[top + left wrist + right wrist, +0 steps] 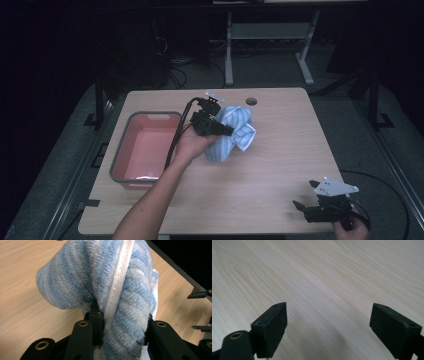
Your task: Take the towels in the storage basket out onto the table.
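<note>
Item: striped blue towel [232, 132], bunched, clenched in your left gripper [227, 131] just right of the pink tub [146, 148]; keep that grip firm, carry low over the rim; right gripper [306, 196] released, idle above the bench [280, 165].

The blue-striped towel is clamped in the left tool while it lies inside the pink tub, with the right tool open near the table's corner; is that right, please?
Not quite: the blue-striped towel is outside the pink tub, beside it over the table, as the high view shows. The rest holds: the left tool is clamped on it, and the right tool is open near the corner.
</note>
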Available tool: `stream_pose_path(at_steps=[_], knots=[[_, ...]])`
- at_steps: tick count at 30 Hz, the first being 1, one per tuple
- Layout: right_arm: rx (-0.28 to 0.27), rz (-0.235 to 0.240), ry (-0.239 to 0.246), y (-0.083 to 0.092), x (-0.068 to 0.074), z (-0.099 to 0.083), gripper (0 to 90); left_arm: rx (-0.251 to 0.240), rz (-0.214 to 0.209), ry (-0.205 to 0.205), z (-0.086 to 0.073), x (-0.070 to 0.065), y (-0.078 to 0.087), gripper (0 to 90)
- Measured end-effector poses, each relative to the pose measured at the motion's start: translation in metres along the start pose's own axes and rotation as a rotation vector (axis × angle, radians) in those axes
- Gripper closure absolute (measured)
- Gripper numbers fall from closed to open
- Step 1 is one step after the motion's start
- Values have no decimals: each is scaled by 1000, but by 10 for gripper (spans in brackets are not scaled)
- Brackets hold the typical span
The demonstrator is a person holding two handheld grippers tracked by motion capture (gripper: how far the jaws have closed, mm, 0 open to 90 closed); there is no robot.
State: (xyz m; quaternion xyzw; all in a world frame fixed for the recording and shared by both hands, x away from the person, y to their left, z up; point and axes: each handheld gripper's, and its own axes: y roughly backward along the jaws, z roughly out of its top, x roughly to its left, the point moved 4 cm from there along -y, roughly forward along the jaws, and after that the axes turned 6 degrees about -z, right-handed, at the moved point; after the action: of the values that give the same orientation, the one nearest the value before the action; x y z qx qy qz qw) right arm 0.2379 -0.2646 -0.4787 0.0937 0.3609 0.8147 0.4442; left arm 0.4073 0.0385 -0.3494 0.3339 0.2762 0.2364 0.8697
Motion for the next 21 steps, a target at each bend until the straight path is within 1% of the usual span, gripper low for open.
stream_pose_path(at_steps=[1,2,4,5,6,7,8,11,12,13,14,15,17,20,21], knots=[[0,-1,-1,0,0,0,139,11,-4,-4,1,0,-3,666],[1,3,-7,0,0,0,139,4,-10,8,2,0,-10,665],[1,5,-9,-1,0,0,139,8,-14,7,2,0,-13,664],[1,4,3,-1,-1,-1,139,10,-20,12,1,-1,-17,663],[1,3,1,-1,-1,-1,139,13,-28,15,1,-1,-23,663],[1,4,-3,-1,-1,0,139,13,-28,15,1,-1,-23,663],[0,4,-5,-1,-1,0,139,13,-33,24,0,-1,-29,663],[-8,6,-11,-1,-1,0,139,31,-33,22,-1,-1,-39,663],[-10,6,-11,-1,-1,0,139,40,-32,13,-1,-1,-41,663],[-10,6,-11,-1,-1,0,139,33,-35,24,-1,-2,-45,663],[-10,6,-11,-1,-1,0,139,33,-35,24,-1,-2,-45,663],[-11,6,-7,-1,-1,0,139,30,-38,40,-1,-3,-50,663],[-5,7,-13,-1,0,0,139,38,-38,33,-1,-2,-54,663],[-3,7,-9,-1,0,0,139,52,-41,33,-2,-1,-58,663],[-4,7,-5,-2,0,0,139,50,-40,43,-3,-1,-62,663]])
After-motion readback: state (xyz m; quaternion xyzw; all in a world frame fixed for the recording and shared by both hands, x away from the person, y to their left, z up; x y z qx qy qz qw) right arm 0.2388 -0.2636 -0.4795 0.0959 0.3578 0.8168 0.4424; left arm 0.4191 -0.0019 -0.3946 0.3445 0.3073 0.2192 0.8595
